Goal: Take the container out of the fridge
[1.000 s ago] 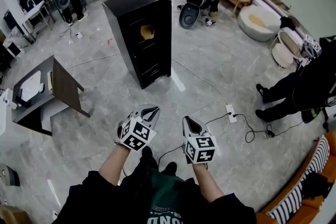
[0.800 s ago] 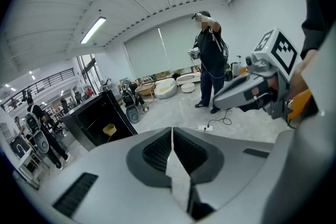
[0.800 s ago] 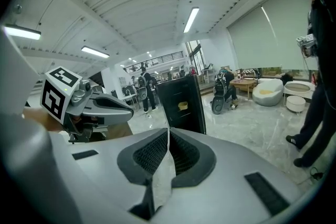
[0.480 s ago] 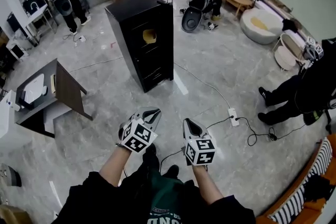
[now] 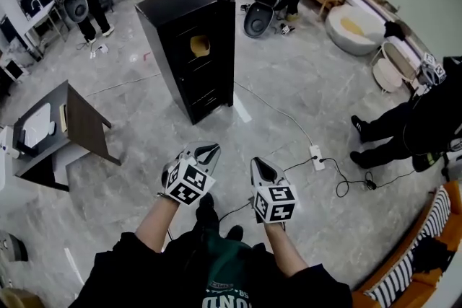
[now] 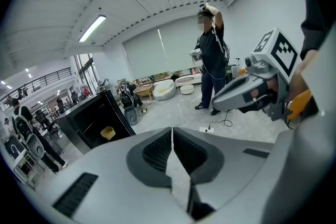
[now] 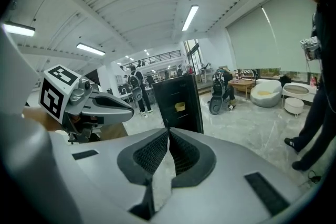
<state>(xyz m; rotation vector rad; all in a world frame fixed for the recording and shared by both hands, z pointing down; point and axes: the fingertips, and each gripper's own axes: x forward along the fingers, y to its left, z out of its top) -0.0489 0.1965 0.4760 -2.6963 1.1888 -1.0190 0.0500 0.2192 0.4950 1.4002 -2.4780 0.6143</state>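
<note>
A tall black fridge (image 5: pixel 189 47) stands on the marble floor ahead of me, its front open. A small yellow container (image 5: pixel 200 45) sits on an upper shelf inside; it also shows as a yellow container (image 6: pixel 107 132) in the left gripper view and a yellow container (image 7: pixel 180 107) in the right gripper view. My left gripper (image 5: pixel 211 152) and right gripper (image 5: pixel 258 166) are held side by side low in front of my body, well short of the fridge. Both have their jaws together with nothing between them.
A dark table (image 5: pixel 79 122) with a white tray stands to the left. A power strip (image 5: pixel 316 155) and black cable (image 5: pixel 354 184) lie on the floor at right, near a standing person (image 5: pixel 411 126). More people and beanbags (image 5: pixel 354 29) are at the back.
The view has shifted slightly; the fridge sits a little lower and nearer in the head view. Both grippers stay shut in about the same place.
</note>
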